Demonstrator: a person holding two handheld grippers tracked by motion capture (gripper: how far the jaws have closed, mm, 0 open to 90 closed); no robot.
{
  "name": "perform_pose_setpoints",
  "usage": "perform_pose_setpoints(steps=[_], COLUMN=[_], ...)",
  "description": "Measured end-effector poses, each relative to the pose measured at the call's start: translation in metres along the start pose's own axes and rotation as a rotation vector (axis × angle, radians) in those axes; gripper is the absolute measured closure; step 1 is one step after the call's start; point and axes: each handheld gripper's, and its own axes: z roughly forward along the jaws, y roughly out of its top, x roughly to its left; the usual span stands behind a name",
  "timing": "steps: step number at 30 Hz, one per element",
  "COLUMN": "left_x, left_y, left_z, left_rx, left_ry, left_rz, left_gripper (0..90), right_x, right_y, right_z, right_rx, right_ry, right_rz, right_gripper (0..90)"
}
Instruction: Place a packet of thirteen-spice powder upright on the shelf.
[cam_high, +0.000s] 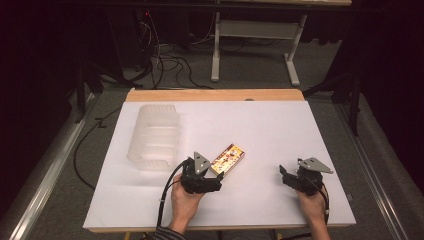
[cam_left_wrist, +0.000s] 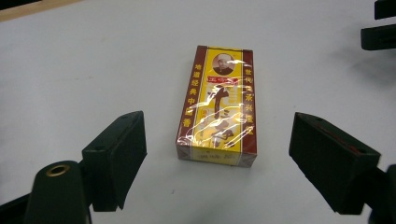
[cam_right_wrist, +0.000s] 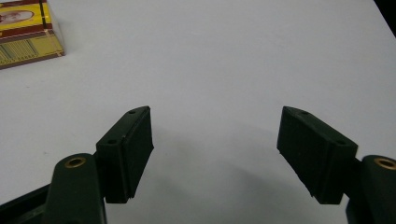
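Observation:
A yellow and dark red box (cam_high: 229, 158) wrapped in clear film lies flat on the white table top (cam_high: 260, 125), near its middle front. My left gripper (cam_high: 216, 176) sits at the box's near end, open, its jaws wide on either side of that end without touching it. The left gripper view has the box (cam_left_wrist: 218, 105) lying lengthwise ahead between the jaws. My right gripper (cam_high: 284, 172) stands open over bare table at the front right, with nothing between its jaws (cam_right_wrist: 215, 154). A corner of the box (cam_right_wrist: 28, 32) is at the top left of the right gripper view.
A clear plastic ribbed container (cam_high: 154, 136) stands on the left part of the table, just left of the left gripper. Beyond the table's wooden far edge (cam_high: 215, 95) are cables and a white frame leg (cam_high: 216, 50) on the floor.

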Motion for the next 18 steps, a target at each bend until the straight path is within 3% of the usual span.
perform_pose_setpoints(steps=[14, 18], left_x=[-0.004, -0.008], left_y=[0.015, 0.020], left_z=[0.011, 0.015], left_rx=[-0.014, 0.004], left_ry=[-0.029, 0.008], left_rz=[0.000, 0.054], left_gripper=[20.9, 21.2], right_x=[-0.001, -0.001], right_y=[-0.001, -0.001], right_z=[-0.001, -0.002], right_rx=[-0.012, -0.017], right_ry=[0.005, 0.003], right_rz=[0.008, 0.012], right_gripper=[27.2, 27.2])
